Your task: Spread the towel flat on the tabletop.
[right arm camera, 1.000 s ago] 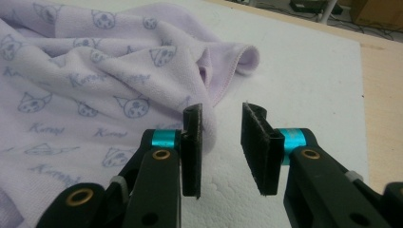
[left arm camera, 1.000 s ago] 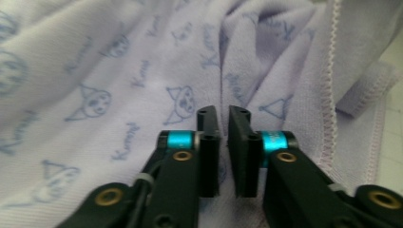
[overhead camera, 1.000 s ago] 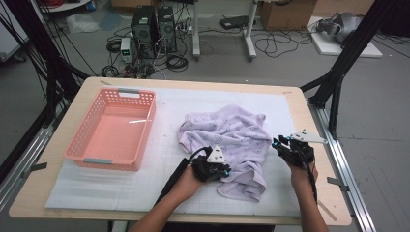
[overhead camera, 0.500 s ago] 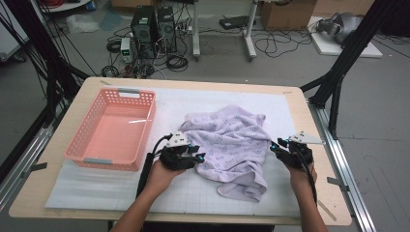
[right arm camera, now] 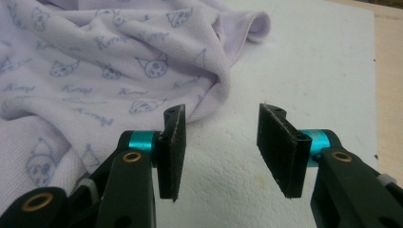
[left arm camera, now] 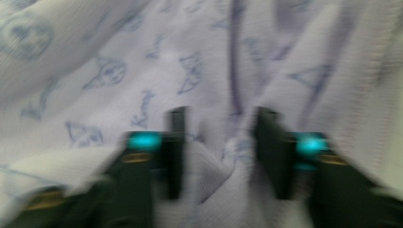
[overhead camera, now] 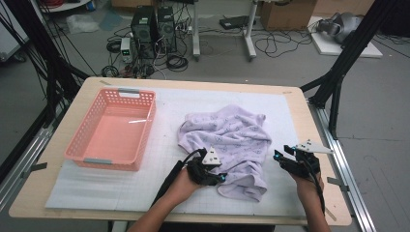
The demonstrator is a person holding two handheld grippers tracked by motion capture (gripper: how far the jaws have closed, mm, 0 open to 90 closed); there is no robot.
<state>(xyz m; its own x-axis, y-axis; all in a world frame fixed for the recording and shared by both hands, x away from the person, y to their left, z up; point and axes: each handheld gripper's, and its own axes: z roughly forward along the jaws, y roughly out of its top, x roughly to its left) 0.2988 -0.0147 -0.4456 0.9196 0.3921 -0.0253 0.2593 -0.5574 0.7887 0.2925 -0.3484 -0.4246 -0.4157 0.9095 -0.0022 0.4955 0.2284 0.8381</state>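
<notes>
Cloth (overhead camera: 227, 140) lies crumpled mid-table beside the pink basket (overhead camera: 113, 133). My left gripper (left arm camera: 221, 152), just closing, straddles a raised fold without pinching it yet, so I can lift there. My right gripper (right arm camera: 221, 147), just opening, waits spread by the hem.

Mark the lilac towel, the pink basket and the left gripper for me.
lilac towel (overhead camera: 232, 133), high view, middle of the cloth.
pink basket (overhead camera: 80, 157), high view, near rim.
left gripper (left arm camera: 218, 147), left gripper view, midway between its fingers.
</notes>
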